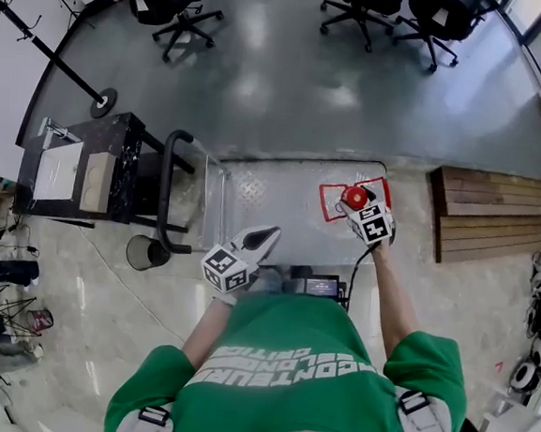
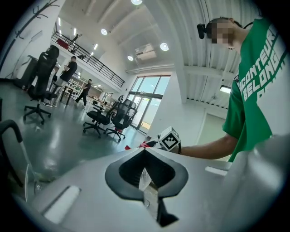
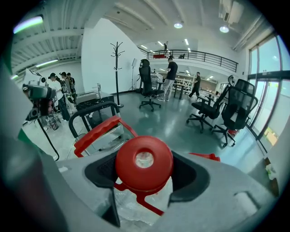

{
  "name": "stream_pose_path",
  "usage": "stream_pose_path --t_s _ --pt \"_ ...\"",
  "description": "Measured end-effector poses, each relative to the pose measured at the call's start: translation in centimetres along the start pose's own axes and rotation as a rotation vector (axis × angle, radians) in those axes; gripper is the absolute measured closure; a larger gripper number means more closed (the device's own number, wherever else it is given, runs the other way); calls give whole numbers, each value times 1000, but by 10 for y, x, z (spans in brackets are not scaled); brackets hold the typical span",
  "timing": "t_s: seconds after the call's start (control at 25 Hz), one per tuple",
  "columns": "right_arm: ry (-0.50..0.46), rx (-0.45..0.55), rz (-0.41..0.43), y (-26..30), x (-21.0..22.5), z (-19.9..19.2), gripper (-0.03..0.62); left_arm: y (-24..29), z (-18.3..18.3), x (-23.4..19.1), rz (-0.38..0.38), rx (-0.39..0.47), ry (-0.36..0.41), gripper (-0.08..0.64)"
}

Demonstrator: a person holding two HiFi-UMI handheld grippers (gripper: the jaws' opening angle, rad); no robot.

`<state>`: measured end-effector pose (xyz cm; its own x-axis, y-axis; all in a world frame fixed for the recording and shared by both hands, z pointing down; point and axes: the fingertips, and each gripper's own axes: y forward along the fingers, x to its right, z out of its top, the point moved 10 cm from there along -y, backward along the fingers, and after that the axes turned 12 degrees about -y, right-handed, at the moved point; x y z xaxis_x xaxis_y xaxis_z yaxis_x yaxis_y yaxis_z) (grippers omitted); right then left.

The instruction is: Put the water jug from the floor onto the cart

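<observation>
The water jug [image 1: 351,200] is clear plastic with a red cap [image 3: 144,163] and a red carrying handle [image 3: 97,131]. In the head view it is over the right part of the cart's metal deck [image 1: 277,197]; I cannot tell if it rests on it. My right gripper [image 1: 360,209] is shut on the jug's neck just under the cap, and the jaws [image 3: 145,174] hug it on both sides. Near the deck's front edge my left gripper [image 1: 267,236] is shut, apart from the jug and pointing up. The cart's black push handle [image 1: 168,187] stands at the left.
A black side table [image 1: 77,165] stands left of the cart, with a small round bin [image 1: 143,252] in front of it. A wooden pallet [image 1: 496,216] lies to the right. Office chairs [image 1: 364,2] and a coat stand's base [image 1: 102,103] are on the grey floor beyond.
</observation>
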<state>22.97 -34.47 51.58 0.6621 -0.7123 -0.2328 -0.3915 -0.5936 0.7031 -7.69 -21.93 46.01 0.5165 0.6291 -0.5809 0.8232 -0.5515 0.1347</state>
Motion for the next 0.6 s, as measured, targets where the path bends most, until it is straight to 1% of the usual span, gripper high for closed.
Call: stream_pose_path --t_s 0.16,0.36,0.6 --pt "-37 4 48 28 -6 20 290 -8 4 -16 23 8 -9 547" --pt "-81 -16 82 63 -9 35 290 -15 12 -30 50 28 -1 548" --pt "-124 -43 135 105 -18 50 290 -33 17 -46 123 57 -19 548"
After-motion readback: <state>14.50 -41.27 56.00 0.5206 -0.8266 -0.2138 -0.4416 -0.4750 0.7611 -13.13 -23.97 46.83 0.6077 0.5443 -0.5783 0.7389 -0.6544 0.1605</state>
